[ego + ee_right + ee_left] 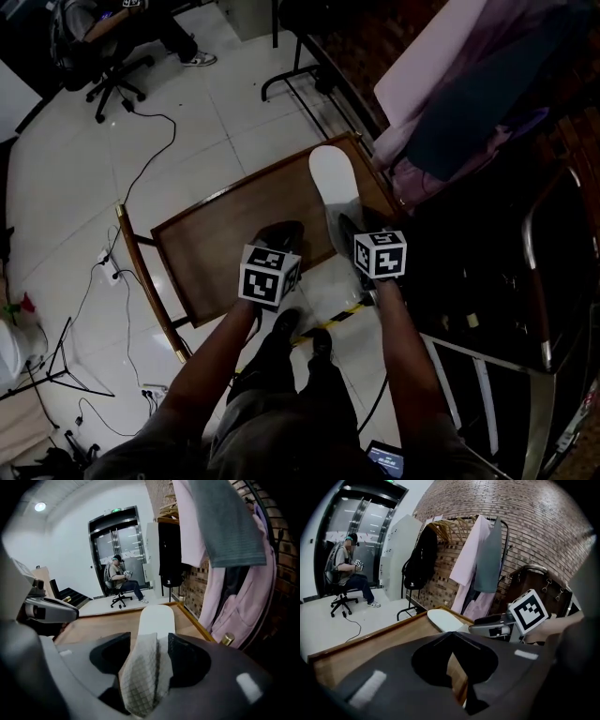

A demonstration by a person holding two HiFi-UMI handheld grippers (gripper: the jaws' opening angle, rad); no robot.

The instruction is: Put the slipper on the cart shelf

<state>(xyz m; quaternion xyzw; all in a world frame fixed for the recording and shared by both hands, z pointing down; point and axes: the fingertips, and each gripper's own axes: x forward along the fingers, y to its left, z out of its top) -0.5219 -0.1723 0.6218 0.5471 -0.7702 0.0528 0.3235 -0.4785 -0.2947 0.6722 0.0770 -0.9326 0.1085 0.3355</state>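
The wooden cart shelf (pixel 225 244) carries a white slipper (pixel 330 183) with a quilted strap. It lies flat along the shelf's 3 o'clock edge. At its 6 o'clock end, the right hand-held gripper (pixel 150 639) stands open, strap between its jaws. The left hand-held gripper (pixel 450 637) is closed, empty.

No legible text anywhere. Left marker cube (pixel 270 275) and right marker cube (pixel 380 254): black-and-white square patterns, no characters. Green sign (pixel 115 510) at 12 o'clock above doorway (pixel 115 550): too small to read.
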